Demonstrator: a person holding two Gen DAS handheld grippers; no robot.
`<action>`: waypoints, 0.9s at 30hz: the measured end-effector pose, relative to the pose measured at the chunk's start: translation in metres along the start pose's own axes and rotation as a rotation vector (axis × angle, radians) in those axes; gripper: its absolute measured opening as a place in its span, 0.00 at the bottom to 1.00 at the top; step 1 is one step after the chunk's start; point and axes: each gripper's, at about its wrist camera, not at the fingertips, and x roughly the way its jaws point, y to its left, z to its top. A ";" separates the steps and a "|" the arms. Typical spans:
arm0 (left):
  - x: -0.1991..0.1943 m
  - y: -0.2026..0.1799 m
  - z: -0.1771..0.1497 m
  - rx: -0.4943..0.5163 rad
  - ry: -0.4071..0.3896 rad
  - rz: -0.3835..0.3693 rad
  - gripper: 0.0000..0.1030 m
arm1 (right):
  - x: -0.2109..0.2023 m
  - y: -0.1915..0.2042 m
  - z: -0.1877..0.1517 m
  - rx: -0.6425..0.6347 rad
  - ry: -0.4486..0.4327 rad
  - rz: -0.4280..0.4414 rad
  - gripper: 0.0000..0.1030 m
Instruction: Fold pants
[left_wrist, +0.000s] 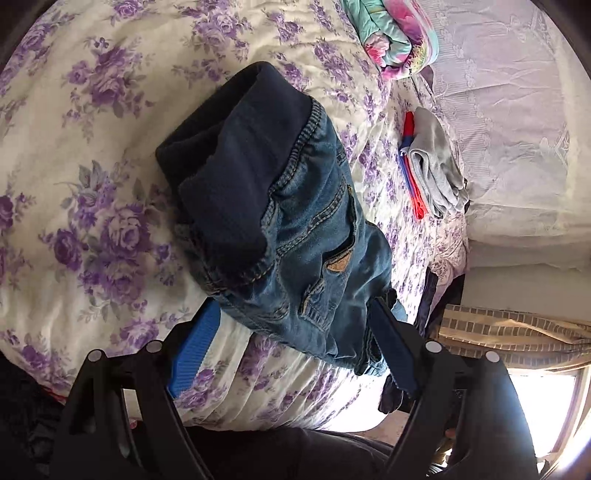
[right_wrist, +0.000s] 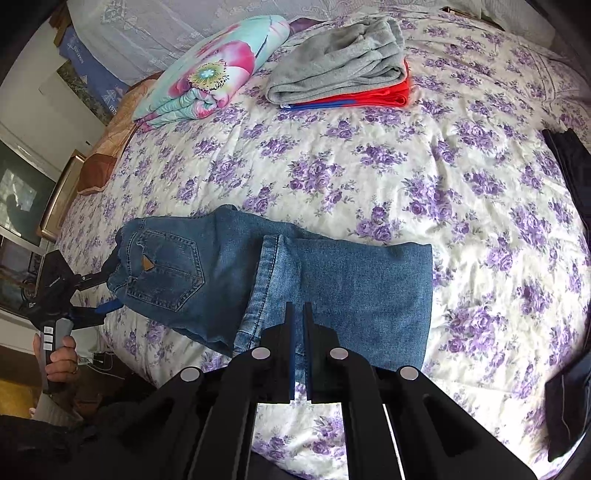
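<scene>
Nearest us in the right wrist view are the fingers (right_wrist: 289, 343) of our right gripper (right_wrist: 299, 350), drawn almost together with only a sliver of gap and nothing between them; they hang over the near edge of the jeans (right_wrist: 332, 280). In the left wrist view our left gripper (left_wrist: 295, 350) stands wide, its blue pads either side of the jeans' waist end without pressing on it, so neither claw holds cloth.

The jeans lie on the floral bedspread (right_wrist: 369, 166) close to the near edge of the bed, already doubled: a hemmed leg end lies across the middle, and the back pocket (right_wrist: 166, 273) faces up at the left.

We judge the main risk to be at the waist end. It is bunched and sits high there, so closing on it could catch only the top layer, and a lift would then drag the fold open. The bundle also sits near the bed's edge and could slide off if tugged that way.

A small tan patch (right_wrist: 148, 264) sits on the pocket; any mark on it is too small to read. We see no legible writing elsewhere.
</scene>
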 end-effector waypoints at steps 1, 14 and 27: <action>0.001 0.002 0.000 0.002 0.001 0.016 0.77 | 0.000 -0.001 -0.002 0.005 0.002 0.002 0.05; 0.014 -0.054 0.020 0.239 -0.075 0.188 0.37 | 0.038 0.050 0.008 -0.128 0.069 0.126 0.05; 0.031 -0.059 0.014 0.348 -0.063 0.390 0.37 | 0.168 0.139 0.006 -0.301 0.389 0.250 0.05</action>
